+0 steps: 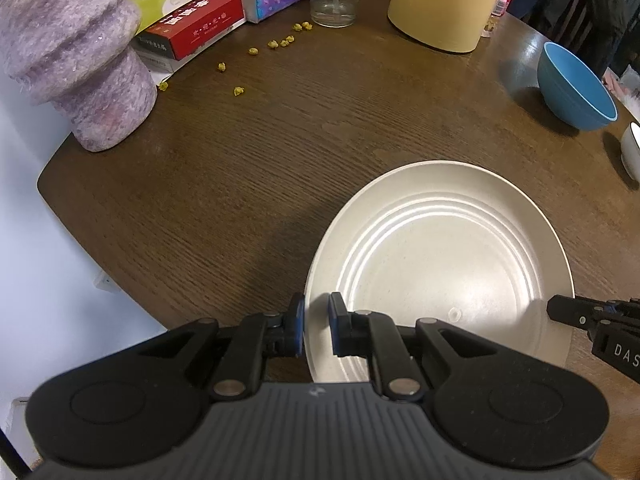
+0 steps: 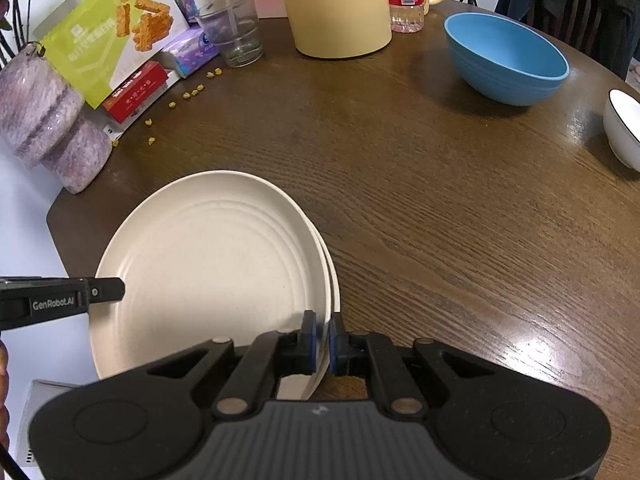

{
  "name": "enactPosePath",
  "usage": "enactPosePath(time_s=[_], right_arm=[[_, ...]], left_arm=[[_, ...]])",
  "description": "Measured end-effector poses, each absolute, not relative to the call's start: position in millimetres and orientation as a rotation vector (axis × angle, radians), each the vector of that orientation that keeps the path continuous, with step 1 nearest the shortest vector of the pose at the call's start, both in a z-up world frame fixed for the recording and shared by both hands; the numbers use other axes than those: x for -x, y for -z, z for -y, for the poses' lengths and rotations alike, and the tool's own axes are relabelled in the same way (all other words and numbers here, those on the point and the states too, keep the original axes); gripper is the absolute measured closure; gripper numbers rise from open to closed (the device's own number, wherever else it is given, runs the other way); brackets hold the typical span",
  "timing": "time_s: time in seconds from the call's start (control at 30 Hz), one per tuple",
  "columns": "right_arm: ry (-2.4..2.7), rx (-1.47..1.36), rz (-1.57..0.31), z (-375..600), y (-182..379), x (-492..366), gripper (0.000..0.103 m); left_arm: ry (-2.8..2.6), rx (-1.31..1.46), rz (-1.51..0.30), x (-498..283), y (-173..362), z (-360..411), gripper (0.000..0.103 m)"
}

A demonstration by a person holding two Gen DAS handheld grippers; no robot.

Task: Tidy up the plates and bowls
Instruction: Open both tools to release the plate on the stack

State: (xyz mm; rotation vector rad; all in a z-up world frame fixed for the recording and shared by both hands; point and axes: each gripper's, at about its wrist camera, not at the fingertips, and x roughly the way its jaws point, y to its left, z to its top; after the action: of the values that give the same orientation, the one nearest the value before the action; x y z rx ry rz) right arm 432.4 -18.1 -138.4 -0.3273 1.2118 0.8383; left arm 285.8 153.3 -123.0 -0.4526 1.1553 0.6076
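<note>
You see a cream plate [image 2: 208, 264] with raised concentric rings on a dark brown wood-grain counter [image 2: 440, 208], a sky-blue bowl [image 2: 506, 58], a black-rimmed white bowl [image 2: 624, 128], and a mottled lilac vase [image 2: 48, 120].

Left black two-finger gripper [image 1: 317, 330]: blue pads [image 1: 334, 326] on its fingertips, silver pivot pins, a ribbed grey body between two round black housings. Right black two-finger gripper [image 2: 322, 340] matches it; white "GenRobot.AI" lettering marks the left one's side
</note>
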Motion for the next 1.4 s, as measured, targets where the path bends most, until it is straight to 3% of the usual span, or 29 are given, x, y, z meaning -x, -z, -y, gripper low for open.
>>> enactPosePath(time_s=[1.4], right_arm=[[-0.808,0.474,-1.173,-1.2,141.8,-423.8,0.095]], left_arm=[[-0.646,0.232,-1.26,-305.3,129.3,-136.3,0.09]])
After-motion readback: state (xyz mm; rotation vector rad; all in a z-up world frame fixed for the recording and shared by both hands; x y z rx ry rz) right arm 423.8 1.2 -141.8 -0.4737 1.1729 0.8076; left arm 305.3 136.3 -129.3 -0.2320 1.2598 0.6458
